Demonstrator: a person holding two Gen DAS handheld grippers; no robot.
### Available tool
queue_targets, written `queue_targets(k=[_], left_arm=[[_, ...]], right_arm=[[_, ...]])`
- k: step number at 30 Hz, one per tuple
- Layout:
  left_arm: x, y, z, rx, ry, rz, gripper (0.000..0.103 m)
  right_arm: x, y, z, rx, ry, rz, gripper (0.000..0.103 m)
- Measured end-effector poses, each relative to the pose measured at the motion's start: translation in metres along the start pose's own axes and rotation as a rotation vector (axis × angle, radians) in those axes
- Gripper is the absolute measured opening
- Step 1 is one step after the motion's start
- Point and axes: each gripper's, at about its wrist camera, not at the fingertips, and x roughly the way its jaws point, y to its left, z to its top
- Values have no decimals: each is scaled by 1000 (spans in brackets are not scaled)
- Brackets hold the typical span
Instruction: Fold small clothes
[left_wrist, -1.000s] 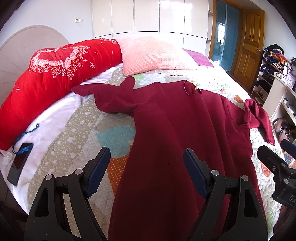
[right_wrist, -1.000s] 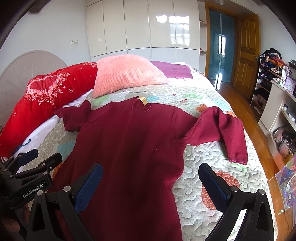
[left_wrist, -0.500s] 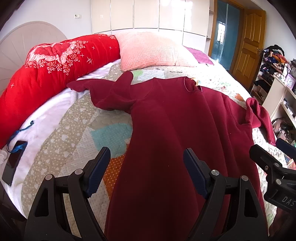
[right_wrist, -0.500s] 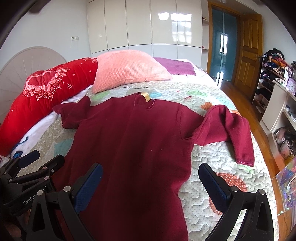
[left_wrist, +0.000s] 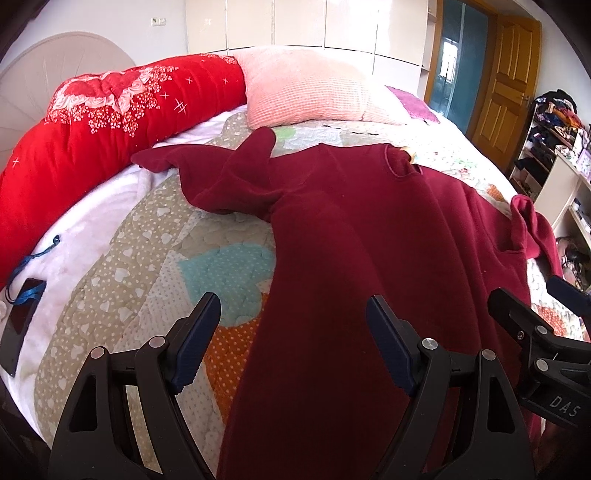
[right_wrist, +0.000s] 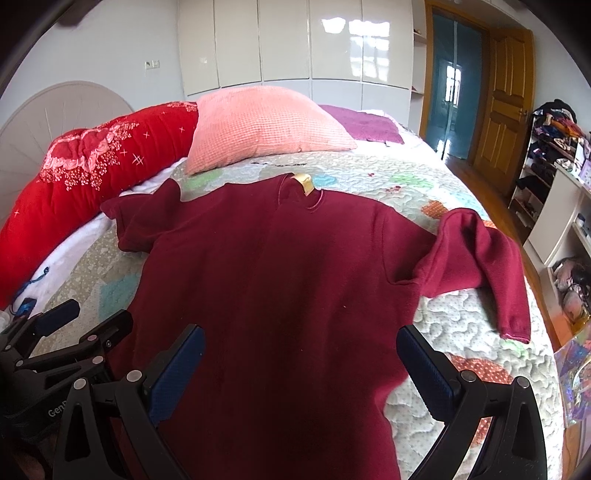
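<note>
Blue pads line the black fingers of both grippers. The left gripper (left_wrist: 291, 343) has its fingers spread wide apart and holds nothing. One pad is over the quilt (left_wrist: 147, 266) and the other is over the sweater (left_wrist: 351, 258). The right gripper (right_wrist: 301, 369) is spread wide too, with nothing in it. Both of its pads sit above the bottom part of the sweater (right_wrist: 288, 280). In the right view the left gripper (right_wrist: 62, 332) shows low at the left edge, just beside the sweater's side. In the left view the right gripper (left_wrist: 532, 325) shows at the right edge, but you cannot tell from there how its fingers stand.

The sweater is dark red and lies flat on the bed, with its neck pointing away toward the pillows. A small yellow tag (right_wrist: 304, 182) sticks up at the neck. The left sleeve (left_wrist: 221, 173) is bunched up near the red cushion (left_wrist: 110, 122). The right sleeve (right_wrist: 480, 266) bends and hangs down over the side of the bed.

A pink pillow (right_wrist: 262, 129) rests behind the sweater, next to the red cushion. A dark phone (left_wrist: 22, 321) with a blue strap lies on the white sheet at the bed's left edge. A brown door (right_wrist: 506, 103) stands far off on the right.
</note>
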Motion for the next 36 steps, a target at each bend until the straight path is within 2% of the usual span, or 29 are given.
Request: queue_targets(k=[13, 21, 24, 27, 31, 36], left_arm=[[31, 21, 12, -43, 40, 8, 81], [48, 66, 31, -148, 63, 20, 81], [56, 88, 44, -188, 60, 47, 81], [67, 109, 59, -228, 74, 42, 81], [85, 144, 85, -312, 77, 41, 81], [121, 193, 111, -531, 79, -54, 81]], right_arm=[[50, 17, 8, 2, 58, 10, 103], [66, 24, 18, 20, 64, 44, 103], [68, 32, 23, 12, 54, 70, 103], [71, 41, 28, -11, 47, 74, 103], [82, 53, 31, -31, 57, 88, 103], [95, 61, 28, -47, 82, 97, 103]])
